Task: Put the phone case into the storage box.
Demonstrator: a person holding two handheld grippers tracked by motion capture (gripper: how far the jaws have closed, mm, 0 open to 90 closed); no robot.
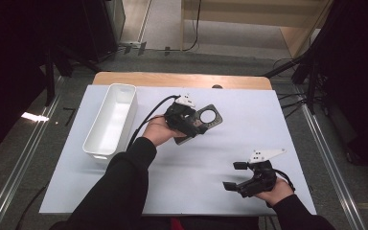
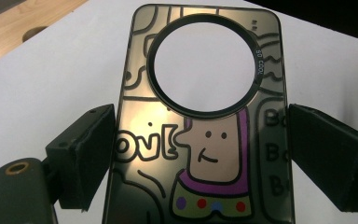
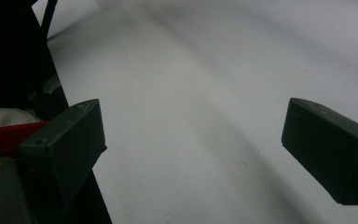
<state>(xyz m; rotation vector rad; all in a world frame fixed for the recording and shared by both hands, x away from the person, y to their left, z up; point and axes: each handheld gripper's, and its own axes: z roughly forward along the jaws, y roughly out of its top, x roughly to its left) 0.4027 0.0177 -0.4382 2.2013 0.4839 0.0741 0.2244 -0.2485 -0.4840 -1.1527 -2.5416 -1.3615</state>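
**Printed phone case pinched in left gripper above white mat**

Readable on the phone case [image 2: 200,140]: "SO COOL" in small white letters along the dark ring around the round camera cutout; bubble letters "OVE" to the left of a cartoon face; repeated "Bo" down the right margin, partly cut off by the jaw. Below the face, a purple collar and a row of coloured dots.

Underneath, a white mat [image 1: 211,158] spread over a wooden table [image 1: 182,79], grey floor beyond, dark stands and cables at both sides, light wooden furniture at the far end. On the mat's left side, an oblong white bin [image 1: 111,120], lying just beside the left forearm.

Left gripper [image 1: 191,125] clamped on the case by its two long edges, jaws set wide to span it, case projecting forward past the tips, near the mat's middle. Right gripper [image 1: 234,176] spread wide with nothing between the jaws, low over the mat's near right part, well apart from the case.
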